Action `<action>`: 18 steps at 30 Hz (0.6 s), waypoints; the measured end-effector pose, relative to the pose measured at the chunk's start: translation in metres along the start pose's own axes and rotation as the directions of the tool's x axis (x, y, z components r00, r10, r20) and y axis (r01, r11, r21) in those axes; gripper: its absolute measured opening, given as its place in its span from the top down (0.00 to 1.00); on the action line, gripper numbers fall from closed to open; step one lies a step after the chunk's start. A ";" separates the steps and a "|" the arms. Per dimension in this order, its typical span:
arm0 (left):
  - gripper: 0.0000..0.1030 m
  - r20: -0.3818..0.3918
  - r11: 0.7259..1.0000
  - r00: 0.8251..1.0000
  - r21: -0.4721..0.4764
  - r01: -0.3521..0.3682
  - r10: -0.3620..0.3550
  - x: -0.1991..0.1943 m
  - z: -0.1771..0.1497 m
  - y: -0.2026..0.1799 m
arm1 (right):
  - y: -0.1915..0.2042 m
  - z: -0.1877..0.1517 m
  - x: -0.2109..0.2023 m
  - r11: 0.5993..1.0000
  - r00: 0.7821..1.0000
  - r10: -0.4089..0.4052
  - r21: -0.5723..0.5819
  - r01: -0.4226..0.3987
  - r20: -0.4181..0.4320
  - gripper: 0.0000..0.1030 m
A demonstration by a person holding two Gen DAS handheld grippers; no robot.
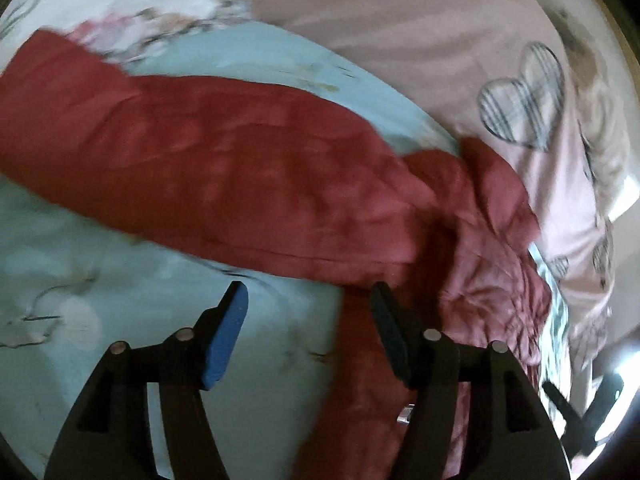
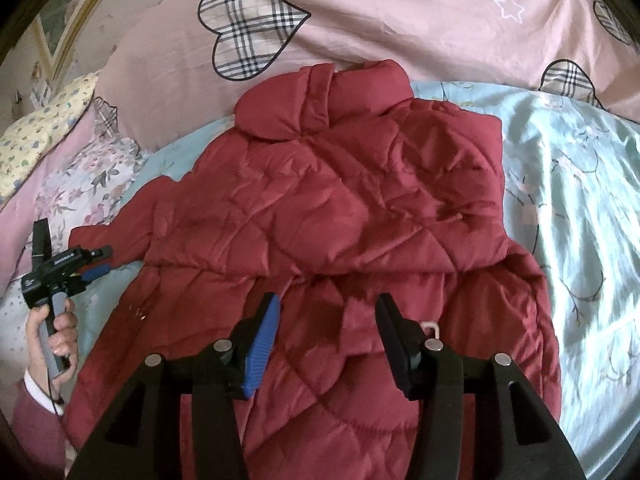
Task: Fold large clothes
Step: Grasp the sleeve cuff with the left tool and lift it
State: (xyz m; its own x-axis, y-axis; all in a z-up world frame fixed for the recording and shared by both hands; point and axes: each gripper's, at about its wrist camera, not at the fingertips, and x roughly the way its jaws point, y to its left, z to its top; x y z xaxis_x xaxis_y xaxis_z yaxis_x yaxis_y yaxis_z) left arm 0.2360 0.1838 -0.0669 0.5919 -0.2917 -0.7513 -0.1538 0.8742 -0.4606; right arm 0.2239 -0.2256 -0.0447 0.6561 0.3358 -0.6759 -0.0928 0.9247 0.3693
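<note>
- left gripper off the jacket's left edge, jaws apart, holding nothing
- red jacket flat on the bed, lengthwise, collar pointing away toward the pink pillow
- right gripper over the hem, half open, empty

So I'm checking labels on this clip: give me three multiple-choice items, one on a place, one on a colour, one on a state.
1. Where does the jacket lie?
A. on the light blue floral bedspread
B. on a wooden floor
C. on a hanger

2. What colour is the jacket?
A. navy
B. dark red
C. white

3. How is the right claw?
A. shut on the collar
B. open, holding nothing
C. shut on a sleeve

Answers: 1 A, the bedspread shows all round the jacket. 2 B, its quilted cloth is dark red in both views. 3 B, its fingers stand apart above the cloth with nothing pinched.
</note>
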 end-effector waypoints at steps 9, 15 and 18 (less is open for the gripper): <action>0.39 0.061 0.977 0.995 -0.205 -0.067 0.081 -0.011 0.016 0.085 | 0.008 -0.012 -0.014 1.000 1.000 0.015 -0.006 -0.015 0.008 0.49; 0.39 0.091 0.952 0.986 -0.287 -0.108 0.139 -0.011 0.025 0.125 | 0.006 -0.016 -0.013 1.000 1.000 0.012 0.014 -0.012 0.003 0.49; 0.39 0.106 0.941 0.978 -0.309 -0.140 0.181 -0.010 0.038 0.142 | 0.004 -0.019 -0.014 1.000 1.000 0.008 0.020 -0.008 0.000 0.49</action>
State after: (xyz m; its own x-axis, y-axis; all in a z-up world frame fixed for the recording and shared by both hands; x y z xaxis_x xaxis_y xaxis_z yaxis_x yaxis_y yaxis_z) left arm 0.2380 0.3255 -0.1063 0.6351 -0.0859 -0.7676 -0.4721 0.7433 -0.4739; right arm 0.2000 -0.2227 -0.0462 0.6550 0.3436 -0.6730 -0.0833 0.9180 0.3876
